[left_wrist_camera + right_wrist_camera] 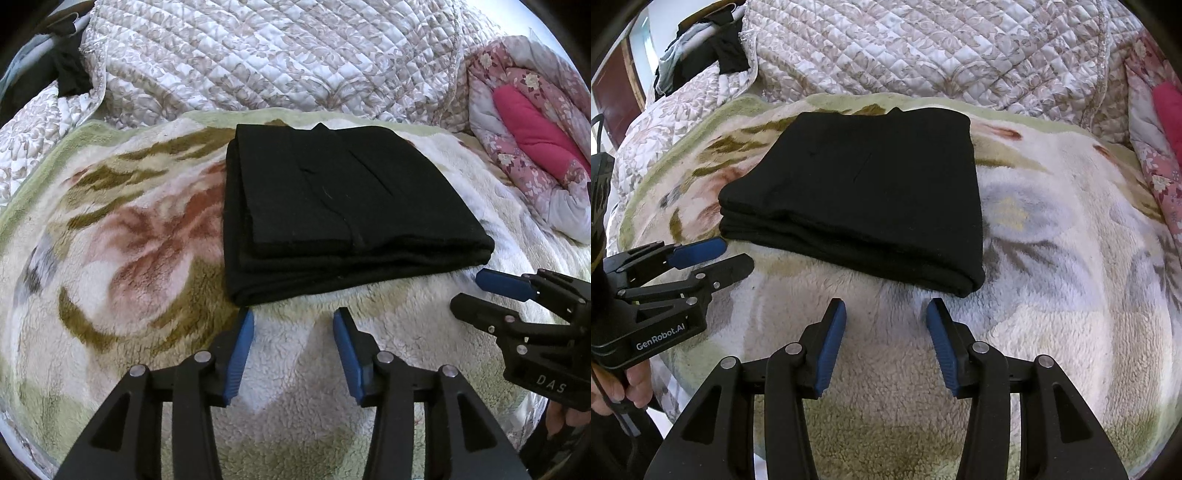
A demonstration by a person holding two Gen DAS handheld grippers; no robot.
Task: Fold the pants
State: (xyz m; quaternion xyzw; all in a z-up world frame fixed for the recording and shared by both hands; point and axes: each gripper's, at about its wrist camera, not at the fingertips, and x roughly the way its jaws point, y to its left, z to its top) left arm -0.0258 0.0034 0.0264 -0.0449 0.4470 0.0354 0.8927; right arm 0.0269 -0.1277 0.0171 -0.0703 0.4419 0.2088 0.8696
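Nearest in the left wrist view, the left gripper (293, 325) stands about half open over bare fleece with nothing between its blue pads. Just beyond it lies the black knit pants bundle (343, 206), folded into a thick rectangle of several layers on the fluffy cream floral fleece blanket (122, 258), with the white quilted bedspread (258, 55) behind. I'd judge the cloth soft, light and limp, apt to sag or spill open if lifted by one layer; pinching the whole stack at its near folded edge looks safest.

In the right wrist view, the right gripper (886, 317) is likewise roughly half open and empty, just short of the bundle's near right corner. The pants look matte, faintly creased, edges fairly square, stacked folds showing along the near side.
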